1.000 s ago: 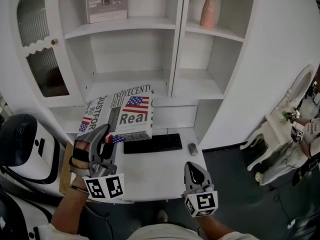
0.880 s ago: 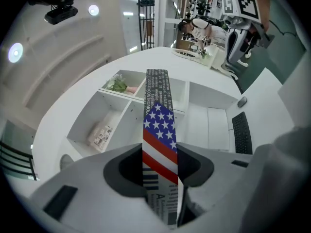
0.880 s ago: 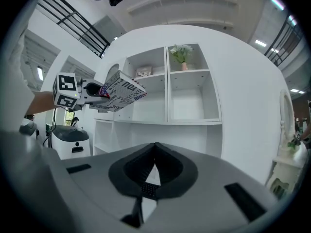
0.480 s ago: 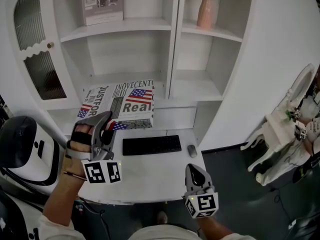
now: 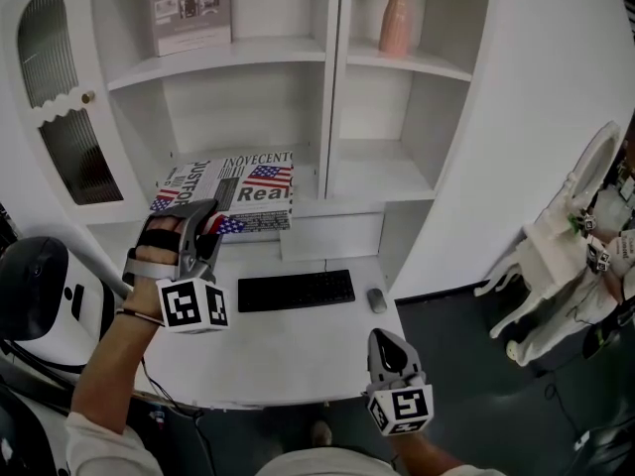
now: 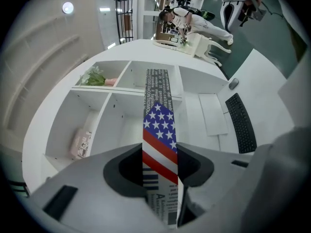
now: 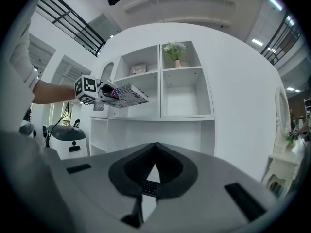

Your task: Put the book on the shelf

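The book [image 5: 234, 188] has a newsprint cover with an American flag. It lies flat in the air at the mouth of the white shelf unit's lower left compartment [image 5: 243, 107]. My left gripper [image 5: 210, 234] is shut on the book's near edge. In the left gripper view the book [image 6: 160, 125] stands edge-on between the jaws of the left gripper [image 6: 160, 181] and points into the shelf. My right gripper [image 5: 383, 339] hovers low over the desk's front edge, shut and empty. The right gripper view shows the right gripper [image 7: 155, 148] with its jaws touching, and the book [image 7: 128, 94] far off at the left.
A black keyboard [image 5: 296, 290] and a mouse [image 5: 376, 298] lie on the white desk [image 5: 298, 350]. A pink vase with a plant [image 5: 395, 18] and an upright magazine [image 5: 190, 8] stand on the upper shelves. A glass cabinet door [image 5: 62, 117] is at the left, a white chair [image 5: 556, 256] at the right.
My left gripper has carried the book up and away from me, toward the lower left shelf compartment. The right gripper has stayed where it was.
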`<state>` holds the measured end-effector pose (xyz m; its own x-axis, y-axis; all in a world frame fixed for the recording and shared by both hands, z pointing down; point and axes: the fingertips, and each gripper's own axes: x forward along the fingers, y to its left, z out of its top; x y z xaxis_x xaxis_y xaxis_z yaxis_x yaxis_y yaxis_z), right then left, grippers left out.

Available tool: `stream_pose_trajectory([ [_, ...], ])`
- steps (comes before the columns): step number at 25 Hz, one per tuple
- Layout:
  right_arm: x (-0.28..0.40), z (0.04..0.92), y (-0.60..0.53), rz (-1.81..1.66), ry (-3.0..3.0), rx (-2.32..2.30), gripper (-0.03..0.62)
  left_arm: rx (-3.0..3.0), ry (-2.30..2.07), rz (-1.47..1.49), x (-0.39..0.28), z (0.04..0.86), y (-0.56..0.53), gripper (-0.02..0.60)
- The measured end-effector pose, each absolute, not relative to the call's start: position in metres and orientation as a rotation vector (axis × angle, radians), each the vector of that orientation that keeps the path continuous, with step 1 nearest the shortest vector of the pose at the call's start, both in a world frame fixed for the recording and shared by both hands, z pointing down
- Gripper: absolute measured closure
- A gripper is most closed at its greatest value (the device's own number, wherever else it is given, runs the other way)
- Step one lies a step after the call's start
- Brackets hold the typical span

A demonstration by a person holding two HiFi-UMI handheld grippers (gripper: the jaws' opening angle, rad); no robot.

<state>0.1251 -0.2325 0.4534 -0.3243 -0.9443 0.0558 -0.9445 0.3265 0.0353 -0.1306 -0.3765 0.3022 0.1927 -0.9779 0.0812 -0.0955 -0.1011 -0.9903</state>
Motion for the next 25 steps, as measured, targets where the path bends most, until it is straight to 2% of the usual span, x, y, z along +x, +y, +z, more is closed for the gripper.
stream_pose_trajectory([
  [25, 0.169, 0.462, -0.249, 0.041, -2.430, 1.867, 0.591, -1.500, 0.976, -1.307, -0.130, 0.316, -0.487, 0.427],
])
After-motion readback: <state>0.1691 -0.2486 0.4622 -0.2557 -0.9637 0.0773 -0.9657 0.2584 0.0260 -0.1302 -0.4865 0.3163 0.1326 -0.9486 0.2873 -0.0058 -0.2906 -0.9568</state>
